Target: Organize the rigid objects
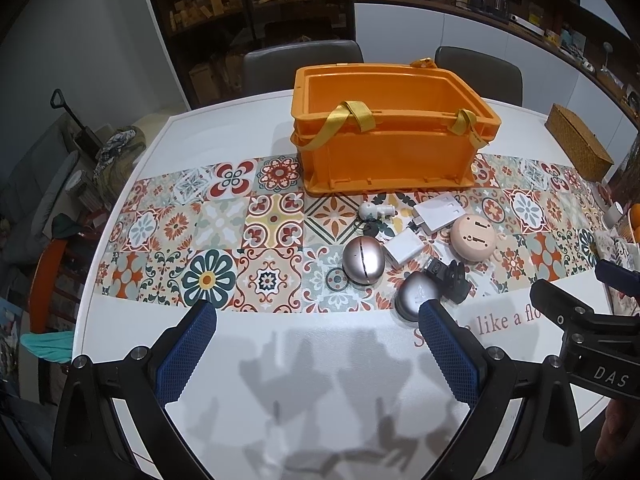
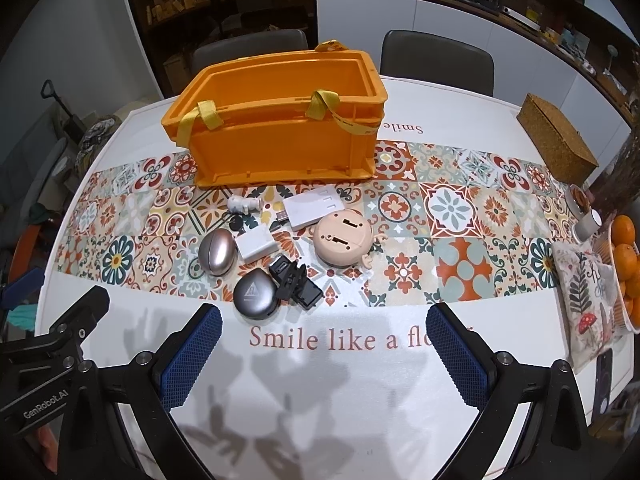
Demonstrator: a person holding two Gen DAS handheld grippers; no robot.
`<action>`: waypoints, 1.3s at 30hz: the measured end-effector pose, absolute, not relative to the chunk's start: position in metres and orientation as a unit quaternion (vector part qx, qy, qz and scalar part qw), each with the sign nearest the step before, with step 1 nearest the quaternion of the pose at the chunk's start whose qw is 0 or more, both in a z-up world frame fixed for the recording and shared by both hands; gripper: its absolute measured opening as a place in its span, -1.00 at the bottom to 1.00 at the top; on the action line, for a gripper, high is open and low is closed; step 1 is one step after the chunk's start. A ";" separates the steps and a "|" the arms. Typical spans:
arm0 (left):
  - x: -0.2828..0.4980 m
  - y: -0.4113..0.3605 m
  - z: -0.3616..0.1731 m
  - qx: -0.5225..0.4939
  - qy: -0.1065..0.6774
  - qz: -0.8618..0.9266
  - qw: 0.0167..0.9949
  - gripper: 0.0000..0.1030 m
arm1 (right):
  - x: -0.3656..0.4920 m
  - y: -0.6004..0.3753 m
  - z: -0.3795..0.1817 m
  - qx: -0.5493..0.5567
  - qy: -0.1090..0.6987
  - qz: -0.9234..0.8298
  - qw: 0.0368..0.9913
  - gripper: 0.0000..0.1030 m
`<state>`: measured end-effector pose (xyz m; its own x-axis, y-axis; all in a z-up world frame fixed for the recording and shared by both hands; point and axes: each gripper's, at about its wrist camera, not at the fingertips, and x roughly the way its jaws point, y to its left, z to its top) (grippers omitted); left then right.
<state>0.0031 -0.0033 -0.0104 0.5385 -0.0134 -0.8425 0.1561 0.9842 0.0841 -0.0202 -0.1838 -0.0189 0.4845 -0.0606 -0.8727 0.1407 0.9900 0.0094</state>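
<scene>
An orange crate (image 1: 384, 148) (image 2: 280, 148) with yellow straps stands empty on the patterned runner. In front of it lie small items: a silver egg-shaped case (image 1: 363, 261) (image 2: 217, 252), a grey round case (image 1: 414, 294) (image 2: 255, 293), a black clip (image 1: 450, 278) (image 2: 296, 284), a small white box (image 1: 405, 247) (image 2: 256, 245), a flat white adapter (image 1: 438, 212) (image 2: 314, 208), a pink round case (image 1: 471, 237) (image 2: 342, 238) and a white figurine (image 1: 376, 211) (image 2: 242, 204). My left gripper (image 1: 316, 316) is open and empty near the grey case. My right gripper (image 2: 324, 318) is open and empty before the pile.
A woven box (image 1: 580, 142) (image 2: 558, 140) sits at the far right of the table. Oranges (image 2: 626, 256), a printed cloth (image 2: 588, 304) and a small cup (image 2: 588, 224) crowd the right edge. Two chairs (image 2: 436, 60) stand behind the table.
</scene>
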 end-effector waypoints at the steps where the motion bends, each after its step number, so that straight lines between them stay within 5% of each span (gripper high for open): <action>1: 0.005 -0.003 -0.011 0.073 0.480 -0.049 0.873 1.00 | -0.020 -0.184 -0.020 0.041 0.506 -0.058 0.860 0.99; 39: 0.092 -0.033 -0.087 0.040 0.571 -0.046 0.819 1.00 | 0.067 -0.226 -0.093 0.077 0.562 -0.049 0.822 0.98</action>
<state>0.0916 -0.0333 -0.0871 0.3444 -0.0306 -0.9383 0.1209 0.9926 0.0120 0.0672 -0.2260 -0.0932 0.3645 0.0053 -0.9312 0.1673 0.9833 0.0711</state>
